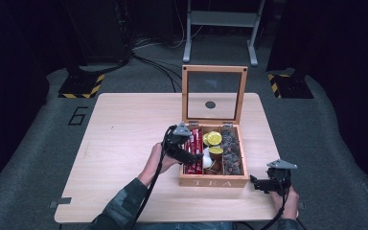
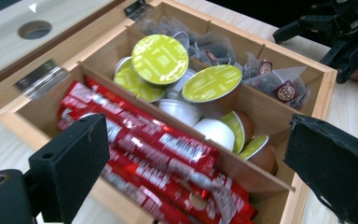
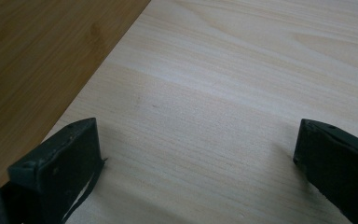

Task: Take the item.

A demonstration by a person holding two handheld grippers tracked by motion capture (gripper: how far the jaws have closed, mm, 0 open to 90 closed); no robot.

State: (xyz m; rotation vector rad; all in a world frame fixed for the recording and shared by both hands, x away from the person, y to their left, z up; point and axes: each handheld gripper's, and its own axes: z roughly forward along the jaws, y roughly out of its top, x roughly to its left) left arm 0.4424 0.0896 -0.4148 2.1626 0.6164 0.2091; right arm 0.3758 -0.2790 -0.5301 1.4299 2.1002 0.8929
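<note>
My left gripper point(image 2: 191, 154) hung wide over the red sticks point(image 2: 158, 149) in the tea box point(image 1: 214, 182); I judged one stick best pinched across its width. My right gripper point(image 3: 196, 154) rested wide, empty.

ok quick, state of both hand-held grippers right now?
Left hand-held gripper: open, holding nothing, over the tea box, above the red sachets.
Right hand-held gripper: open, holding nothing, over bare table.

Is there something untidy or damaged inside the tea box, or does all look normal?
Nothing looks damaged or spilled. In the tea box, the red sachets lie roughly lined up in one compartment. The green-lidded capsules in the middle one are jumbled, some tipped on their sides, which seems ordinary loose storage. The tea bags stay in their own compartment.
</note>
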